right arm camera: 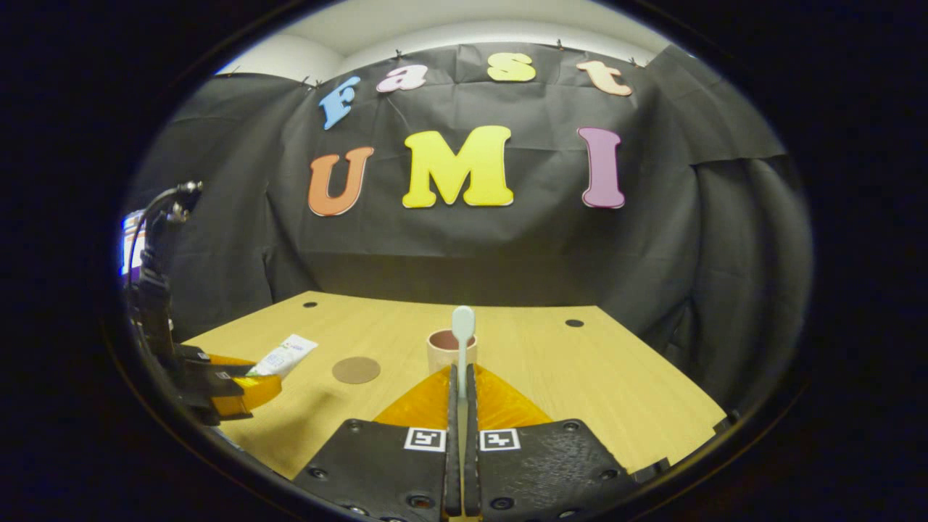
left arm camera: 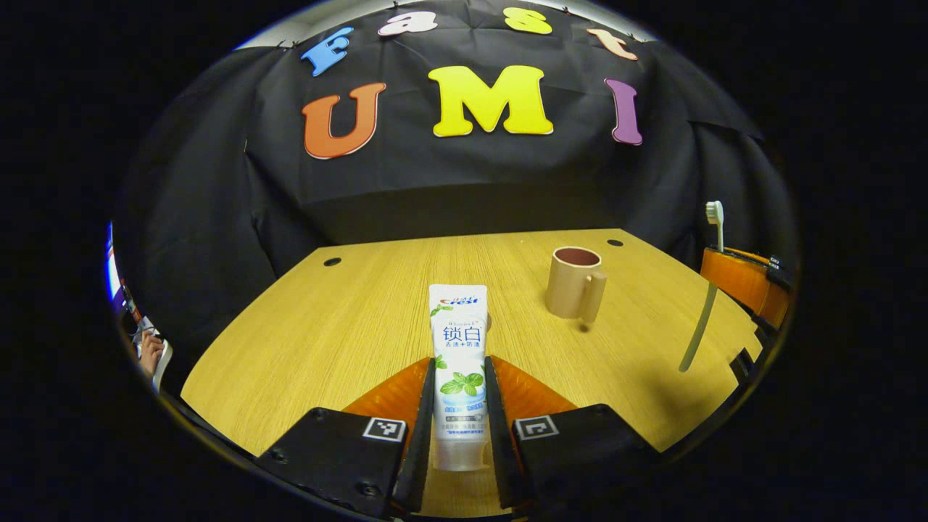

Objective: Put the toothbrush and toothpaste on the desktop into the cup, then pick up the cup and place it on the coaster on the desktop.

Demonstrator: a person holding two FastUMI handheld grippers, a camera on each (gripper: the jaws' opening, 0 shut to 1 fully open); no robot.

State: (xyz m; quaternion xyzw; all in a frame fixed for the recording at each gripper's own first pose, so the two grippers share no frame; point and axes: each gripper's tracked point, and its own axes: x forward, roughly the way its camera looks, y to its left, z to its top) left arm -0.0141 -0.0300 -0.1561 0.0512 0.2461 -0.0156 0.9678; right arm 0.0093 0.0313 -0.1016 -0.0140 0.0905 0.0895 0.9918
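My left gripper (left arm camera: 460, 362) is shut on a white toothpaste tube (left arm camera: 458, 341), which points forward above the wooden table (left arm camera: 326, 341). A beige cup (left arm camera: 574, 283) with a handle stands upright to the right of the tube. Farther right, the other gripper (left arm camera: 739, 279) holds a pale toothbrush (left arm camera: 699, 326) bristles up. In the right gripper view my right gripper (right arm camera: 462, 370) is shut on that toothbrush (right arm camera: 462, 341), standing upright just in front of the cup (right arm camera: 444, 351). A round brown coaster (right arm camera: 356, 370) lies flat left of the cup. The left gripper (right arm camera: 239, 388) holds the toothpaste (right arm camera: 284, 355) at the far left.
Small dark holes (left arm camera: 332, 261) (right arm camera: 574, 322) sit near the table's far corners. Black cloth hangs close behind the far edge. A person's hand (left arm camera: 150, 351) shows off the table's left side. Bare tabletop (right arm camera: 616, 384) lies right of the cup.
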